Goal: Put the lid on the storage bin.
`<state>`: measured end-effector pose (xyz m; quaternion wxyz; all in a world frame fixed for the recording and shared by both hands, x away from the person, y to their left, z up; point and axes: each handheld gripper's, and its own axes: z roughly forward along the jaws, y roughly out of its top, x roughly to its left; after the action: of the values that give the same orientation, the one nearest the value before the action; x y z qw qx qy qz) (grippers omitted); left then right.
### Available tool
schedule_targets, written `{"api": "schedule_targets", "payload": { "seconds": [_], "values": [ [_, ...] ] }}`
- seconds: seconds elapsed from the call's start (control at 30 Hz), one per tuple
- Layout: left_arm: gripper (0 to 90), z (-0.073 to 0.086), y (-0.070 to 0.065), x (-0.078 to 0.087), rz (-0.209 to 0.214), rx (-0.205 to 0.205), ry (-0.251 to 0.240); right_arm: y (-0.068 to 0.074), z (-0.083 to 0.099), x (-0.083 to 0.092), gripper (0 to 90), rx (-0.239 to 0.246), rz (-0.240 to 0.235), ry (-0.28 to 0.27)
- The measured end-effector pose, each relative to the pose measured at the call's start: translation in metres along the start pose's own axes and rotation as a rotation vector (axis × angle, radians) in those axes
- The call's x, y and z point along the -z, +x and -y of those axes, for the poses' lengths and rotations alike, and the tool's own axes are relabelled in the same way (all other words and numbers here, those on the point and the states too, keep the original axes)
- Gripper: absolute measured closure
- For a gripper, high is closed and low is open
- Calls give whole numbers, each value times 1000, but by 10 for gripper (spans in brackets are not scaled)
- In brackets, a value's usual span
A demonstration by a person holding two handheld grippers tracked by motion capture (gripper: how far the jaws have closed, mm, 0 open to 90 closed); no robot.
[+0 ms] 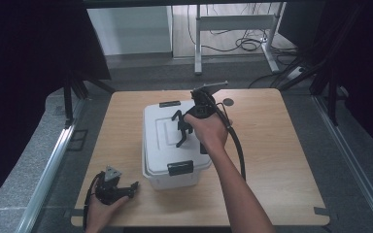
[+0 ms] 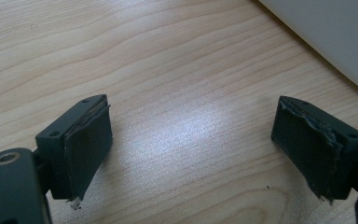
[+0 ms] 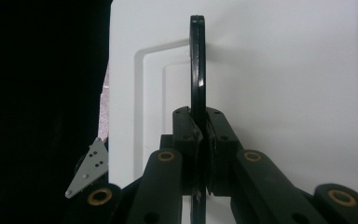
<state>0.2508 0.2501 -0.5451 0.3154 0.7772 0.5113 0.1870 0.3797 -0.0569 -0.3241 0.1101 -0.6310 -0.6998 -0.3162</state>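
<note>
A white plastic storage box (image 1: 172,145) sits near the middle of the wooden table (image 1: 281,160), its lid on and a black latch (image 1: 180,168) showing at the end nearest you, with another latch (image 1: 170,104) at the far end. Your right tool (image 1: 180,130) reaches over the lid from the right, its jaws pressed together on the box's thin black handle (image 3: 196,70), which stands up on edge above the white lid in the right gripper view. Your left tool (image 1: 135,187) rests low at the near left corner of the table, just beside the box's near end without touching it. In the left gripper view its jaws stand wide apart with bare wood between them, and the box's white wall (image 2: 335,37) crosses the upper right.
</note>
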Motion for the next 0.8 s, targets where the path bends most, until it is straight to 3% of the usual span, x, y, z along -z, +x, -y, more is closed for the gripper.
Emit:
{"api": "schedule_targets", "payload": {
  "seconds": [0.5, 0.8],
  "values": [
    [122, 0, 0, 0, 1, -1, 0, 0, -2, -30, 847, -49, 36, 17],
    [122, 0, 0, 0, 3, 0, 1, -4, -3, -45, 844, -70, 26, 30]
  ]
}}
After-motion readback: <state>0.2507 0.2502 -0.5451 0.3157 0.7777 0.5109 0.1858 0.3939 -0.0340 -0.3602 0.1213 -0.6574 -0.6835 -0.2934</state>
